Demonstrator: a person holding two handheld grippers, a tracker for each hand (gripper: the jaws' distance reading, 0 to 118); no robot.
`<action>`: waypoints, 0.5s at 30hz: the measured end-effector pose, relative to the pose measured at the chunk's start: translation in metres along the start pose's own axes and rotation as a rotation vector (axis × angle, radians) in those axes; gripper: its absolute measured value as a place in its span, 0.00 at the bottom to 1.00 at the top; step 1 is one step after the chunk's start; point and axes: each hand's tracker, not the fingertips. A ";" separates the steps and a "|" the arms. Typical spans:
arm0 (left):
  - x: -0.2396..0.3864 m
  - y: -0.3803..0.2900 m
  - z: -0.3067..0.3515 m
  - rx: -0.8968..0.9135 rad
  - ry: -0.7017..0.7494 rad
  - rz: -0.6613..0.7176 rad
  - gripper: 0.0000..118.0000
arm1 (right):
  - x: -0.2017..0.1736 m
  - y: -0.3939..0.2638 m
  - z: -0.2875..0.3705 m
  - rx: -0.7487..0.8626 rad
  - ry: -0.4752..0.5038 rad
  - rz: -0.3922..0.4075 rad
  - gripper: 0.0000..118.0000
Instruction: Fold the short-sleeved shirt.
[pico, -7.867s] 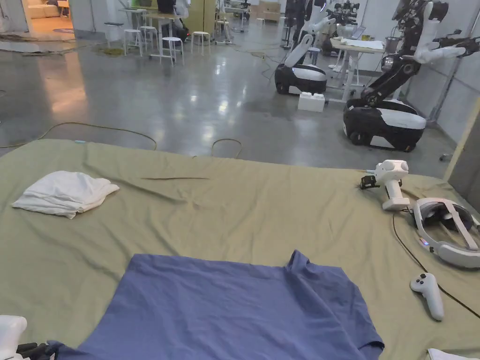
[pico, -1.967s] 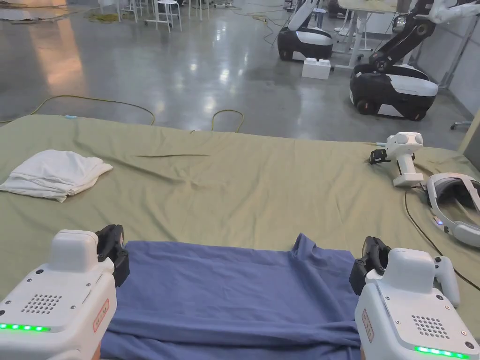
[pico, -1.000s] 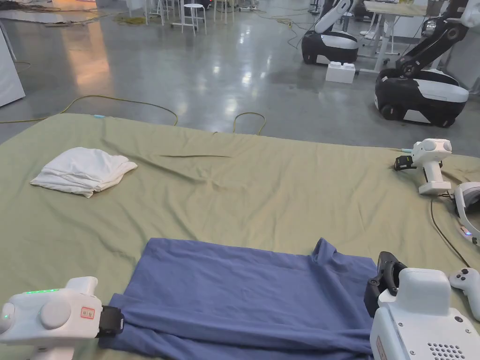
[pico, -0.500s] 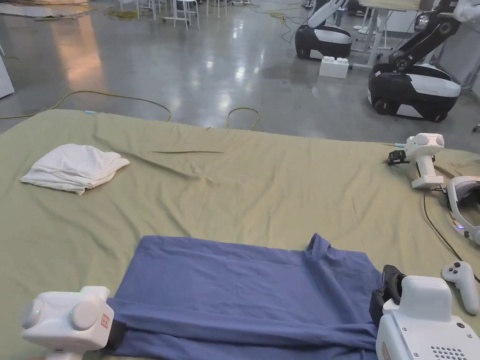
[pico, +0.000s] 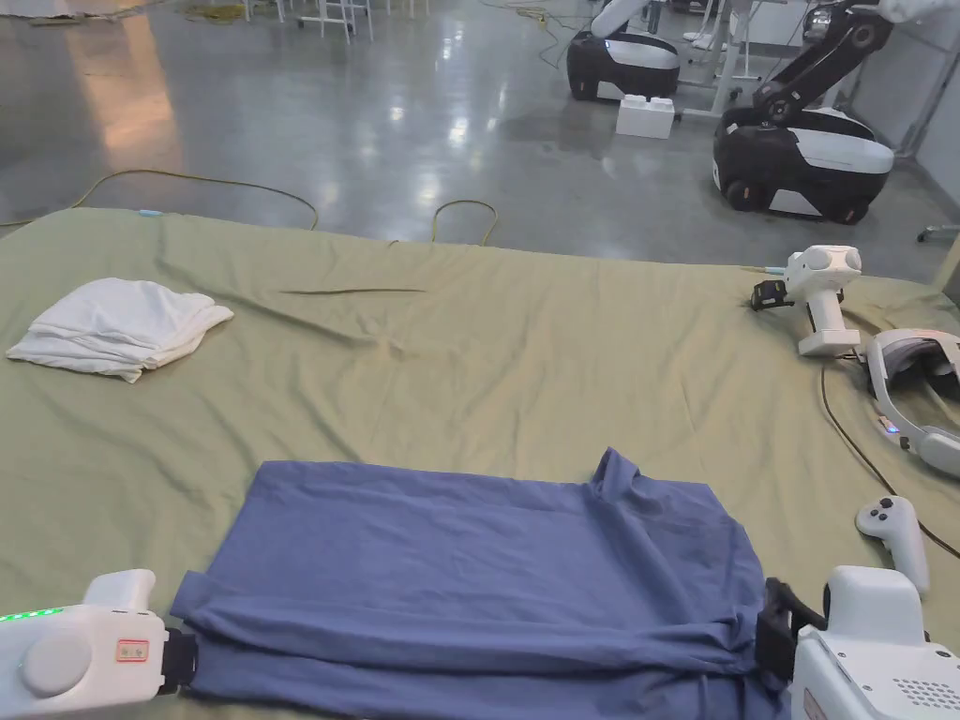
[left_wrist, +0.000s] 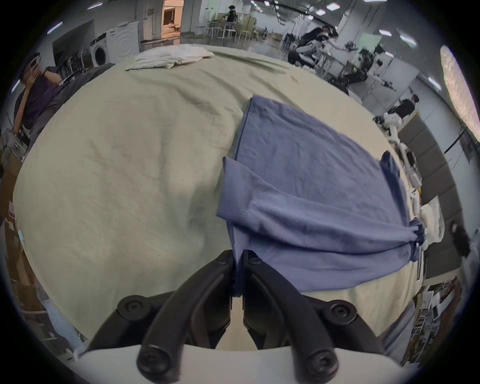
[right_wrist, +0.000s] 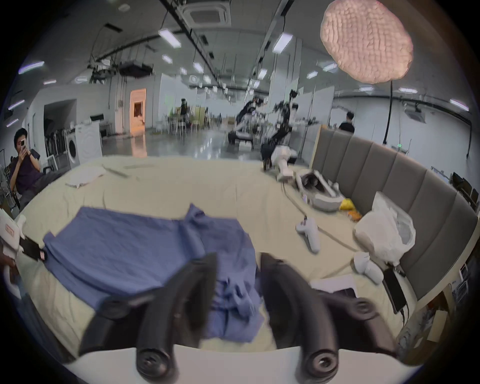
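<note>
shirt: blue short-sleeved shirt lies flat on the green-sheeted bed, close to my near edge, long side running left-right.
fold state: near long edge is doubled over onto the body, a lengthwise band of extra layer runs across the front; one sleeve sticks out at the left end, a bit of fabric pokes up at the far edge.
left hand-held gripper: my left hand-held gripper has its jaws pressed together on the shirt's left end, cloth pinched between the tips.
right hand-held gripper: my right hand-held gripper sits at the shirt's right end; jaws stand apart, bunched fabric lies between them, not pinched. View is blurry.
done: I judge first lengthwise fold mostly laid.
left: right end is wrinkled and bunched, needs smoothing; sleeve still to tuck; far side probably to fold in; then crosswise folds to a compact stack. Roughly early third of the task, by my guess.
risk: pulling from the left alone could drag the layer out of line.
other stuff: folded white cloth far left on the bed, well apart; spare gripper device, headset and controller on the right side, controller near my right hand-held gripper.
</note>
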 end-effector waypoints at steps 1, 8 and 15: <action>0.000 -0.001 0.003 0.014 -0.001 0.000 0.07 | 0.007 -0.006 -0.004 -0.038 0.020 -0.010 0.45; 0.012 -0.006 0.011 0.052 0.014 -0.067 0.07 | 0.028 -0.053 -0.049 -0.367 0.065 -0.011 0.55; 0.013 -0.007 0.009 0.043 0.023 -0.069 0.07 | 0.024 -0.083 -0.089 -0.483 0.132 -0.082 0.42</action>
